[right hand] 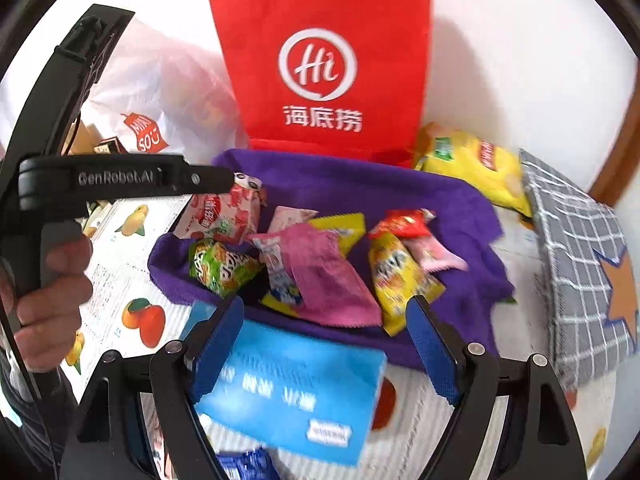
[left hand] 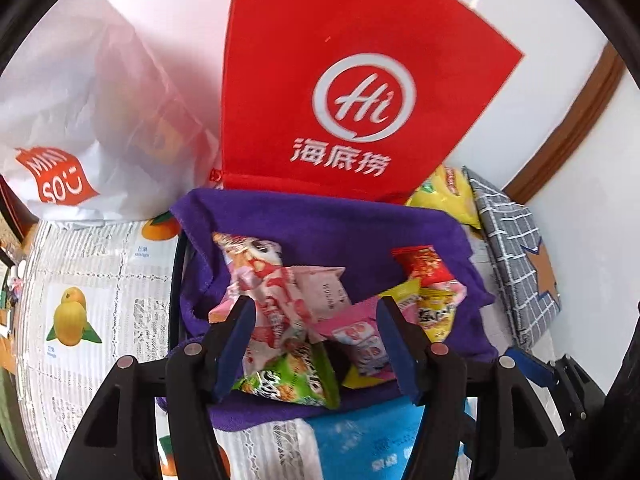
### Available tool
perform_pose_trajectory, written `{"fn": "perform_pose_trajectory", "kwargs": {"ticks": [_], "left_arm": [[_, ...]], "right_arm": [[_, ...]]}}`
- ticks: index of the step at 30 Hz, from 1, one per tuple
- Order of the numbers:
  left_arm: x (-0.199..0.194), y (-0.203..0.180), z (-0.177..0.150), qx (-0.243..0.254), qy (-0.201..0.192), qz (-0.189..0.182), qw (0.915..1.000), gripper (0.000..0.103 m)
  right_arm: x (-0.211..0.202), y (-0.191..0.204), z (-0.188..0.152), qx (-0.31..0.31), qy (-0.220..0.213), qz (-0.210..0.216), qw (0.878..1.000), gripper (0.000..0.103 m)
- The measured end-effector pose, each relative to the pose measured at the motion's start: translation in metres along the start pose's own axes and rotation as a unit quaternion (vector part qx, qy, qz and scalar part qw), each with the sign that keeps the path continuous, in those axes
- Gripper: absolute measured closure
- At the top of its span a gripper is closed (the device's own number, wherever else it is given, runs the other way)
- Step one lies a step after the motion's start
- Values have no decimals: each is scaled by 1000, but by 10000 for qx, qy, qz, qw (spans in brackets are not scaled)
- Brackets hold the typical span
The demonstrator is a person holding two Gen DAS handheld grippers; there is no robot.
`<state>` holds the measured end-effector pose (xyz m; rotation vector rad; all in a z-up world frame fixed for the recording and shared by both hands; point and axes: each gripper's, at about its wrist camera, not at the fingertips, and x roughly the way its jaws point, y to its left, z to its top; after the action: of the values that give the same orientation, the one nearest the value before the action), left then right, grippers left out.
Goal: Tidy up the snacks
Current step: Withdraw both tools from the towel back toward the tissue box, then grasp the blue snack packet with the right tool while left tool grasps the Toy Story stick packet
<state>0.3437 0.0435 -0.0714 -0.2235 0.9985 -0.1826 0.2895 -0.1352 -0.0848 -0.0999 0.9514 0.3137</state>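
Observation:
A purple cloth (left hand: 320, 220) lies on the table with several small snack packets heaped on it. Among them are a pink-and-white packet (left hand: 256, 276), a green one (left hand: 288, 384), a red one (left hand: 424, 266) and a yellow one (left hand: 436, 316). My left gripper (left hand: 314, 308) hangs open above the heap, with nothing pressed between its blue pads. My right gripper (right hand: 326, 308) is open too, over the cloth's near edge, with a pink wrapper (right hand: 328, 280) beyond it. A blue packet (right hand: 288, 392) lies flat on the table under its fingers.
A red bag (right hand: 324, 60) stands behind the cloth, with a white plastic bag (right hand: 160, 92) to its left. A yellow chip bag (right hand: 476, 164) and a grey checked fabric box (right hand: 580, 260) lie to the right. A hand (right hand: 52, 280) grips the left tool. A fruit-print tablecloth (left hand: 100, 280) covers the table.

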Motion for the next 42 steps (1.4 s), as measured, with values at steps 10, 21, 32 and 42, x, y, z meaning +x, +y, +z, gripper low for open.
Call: {"fn": "perform_pose_trajectory", "kwargs": {"ticks": [10, 21, 32, 42], "left_arm": [[-54, -16, -5, 151, -477, -125, 9987, 40], [-94, -6, -38, 259, -693, 205, 9970, 35], [-102, 39, -99, 113, -578, 663, 9961, 35], [-94, 54, -144, -50, -361, 712, 9968, 35]], "right_arm": [[-46, -1, -50, 320, -348, -344, 9983, 20], [-27, 38, -117, -64, 51, 91, 9999, 29], [11, 59, -147, -559, 417, 717, 9950, 28], [22, 65, -161, -1036, 385, 362, 9932, 31]]}}
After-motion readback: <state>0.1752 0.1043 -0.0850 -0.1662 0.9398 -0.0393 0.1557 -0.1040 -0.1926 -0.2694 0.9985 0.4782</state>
